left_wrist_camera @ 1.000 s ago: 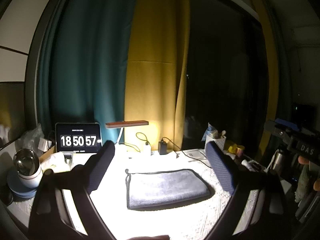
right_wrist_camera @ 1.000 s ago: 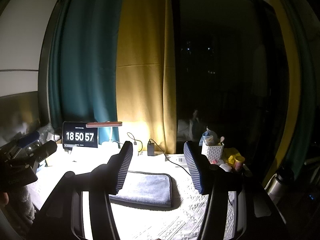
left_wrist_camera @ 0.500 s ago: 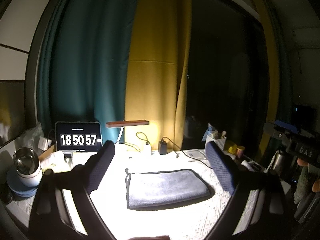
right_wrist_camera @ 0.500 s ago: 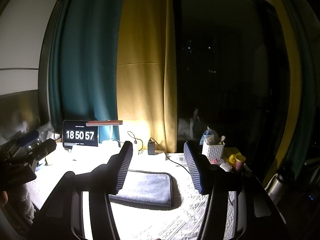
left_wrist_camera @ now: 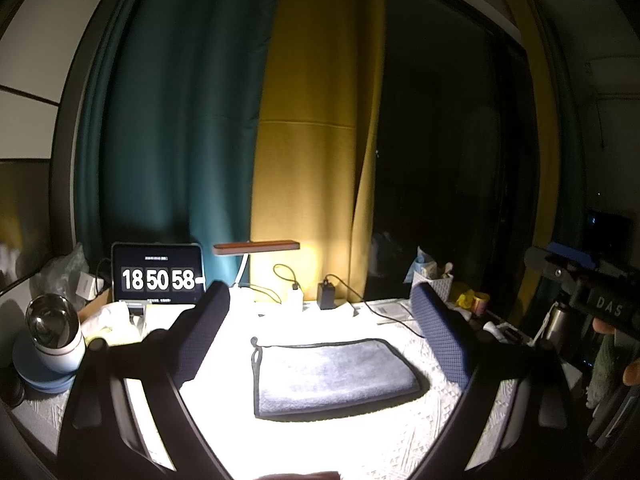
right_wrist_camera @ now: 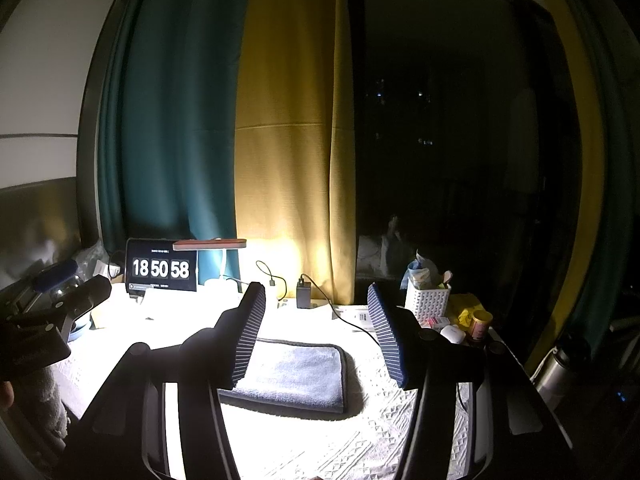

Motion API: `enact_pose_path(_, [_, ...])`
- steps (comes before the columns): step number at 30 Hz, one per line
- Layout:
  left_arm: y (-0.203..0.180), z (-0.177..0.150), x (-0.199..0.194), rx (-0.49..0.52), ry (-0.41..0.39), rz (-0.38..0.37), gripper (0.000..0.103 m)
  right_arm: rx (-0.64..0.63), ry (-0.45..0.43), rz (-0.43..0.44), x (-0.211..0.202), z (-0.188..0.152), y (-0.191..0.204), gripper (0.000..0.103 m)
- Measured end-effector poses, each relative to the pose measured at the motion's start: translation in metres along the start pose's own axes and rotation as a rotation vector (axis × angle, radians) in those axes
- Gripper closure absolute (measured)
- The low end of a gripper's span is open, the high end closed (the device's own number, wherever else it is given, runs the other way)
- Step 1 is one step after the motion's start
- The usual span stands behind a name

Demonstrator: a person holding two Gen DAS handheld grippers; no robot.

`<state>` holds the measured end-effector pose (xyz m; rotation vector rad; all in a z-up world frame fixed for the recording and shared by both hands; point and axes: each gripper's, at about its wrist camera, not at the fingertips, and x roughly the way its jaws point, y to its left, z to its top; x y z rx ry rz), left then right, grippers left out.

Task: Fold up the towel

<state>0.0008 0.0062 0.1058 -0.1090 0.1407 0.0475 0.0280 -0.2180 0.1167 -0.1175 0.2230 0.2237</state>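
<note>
A grey towel (left_wrist_camera: 332, 374) lies folded at frame centre on the lamplit table (left_wrist_camera: 360, 448), apparently finished. Left gripper (left_wrist_camera: 320, 328) and right gripper (right_wrist_camera: 316, 332) hover spread wide, empty; any next move is a final check.

From my right wrist camera I see the right gripper (right_wrist_camera: 318, 334) with its striped fingers spread wide, raised above the table (right_wrist_camera: 360, 436) and touching nothing. The grey towel (right_wrist_camera: 294, 374) lies folded flat on the white patterned cloth, partly hidden behind my left finger. At the back a clock display (right_wrist_camera: 161, 269) reads 18 50 58 beside a lit desk lamp (right_wrist_camera: 210, 245). The left gripper (right_wrist_camera: 48, 320) shows at the left edge.
</note>
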Motion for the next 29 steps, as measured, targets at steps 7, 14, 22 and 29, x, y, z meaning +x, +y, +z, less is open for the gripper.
enact_pose_path(7, [0.0002,0.0007,0.0000,0.000,0.001,0.001,0.010,0.000,0.000,0.000,0.0008,0.0005,0.0008,0.047])
enact_pose_path(14, [0.0006,0.0008,0.0000,-0.001,0.001,0.000,0.010,-0.001,0.002,0.001,0.0011,-0.0009,0.0012,0.047])
enact_pose_path(22, [0.0007,0.0009,0.0001,-0.001,0.002,-0.001,0.010,-0.002,0.003,0.001,0.0011,-0.0028,0.0017,0.047])
enact_pose_path(29, [-0.0068,-0.0018,0.0008,0.003,-0.006,-0.005,0.010,-0.005,0.007,0.005,-0.0007,-0.0076,0.0022,0.047])
